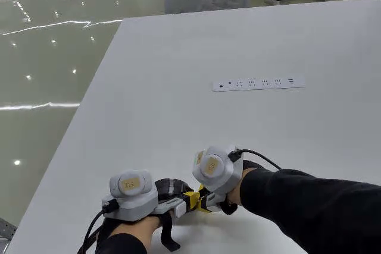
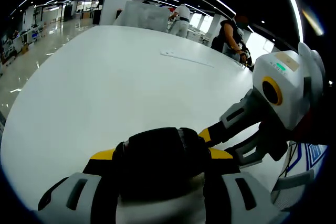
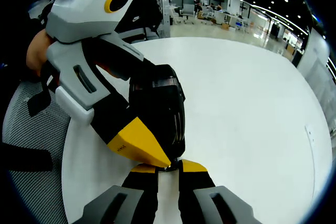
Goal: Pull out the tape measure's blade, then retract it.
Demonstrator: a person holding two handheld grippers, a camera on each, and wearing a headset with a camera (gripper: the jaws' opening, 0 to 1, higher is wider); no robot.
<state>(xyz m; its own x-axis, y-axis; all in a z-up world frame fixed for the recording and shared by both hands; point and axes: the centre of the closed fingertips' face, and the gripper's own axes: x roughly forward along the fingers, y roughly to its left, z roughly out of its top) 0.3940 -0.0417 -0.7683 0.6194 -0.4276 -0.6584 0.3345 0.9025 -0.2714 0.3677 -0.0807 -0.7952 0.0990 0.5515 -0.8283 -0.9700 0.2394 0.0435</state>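
Left claw (image 2: 161,154) clamps the tape measure (image 2: 157,169); right claw (image 3: 168,168) pinched shut, seemingly on its blade tip (image 3: 169,166)

In the head view, at 6 o'clock, the tape measure (image 1: 171,187) is mostly hidden behind the left gripper (image 1: 189,200) — a dark edge shows. In the right gripper view, what lies between the right gripper (image 3: 169,167) tips at 6 o'clock is too small to tell. The power strip (image 1: 259,83) markings at 1 o'clock — unreadable.
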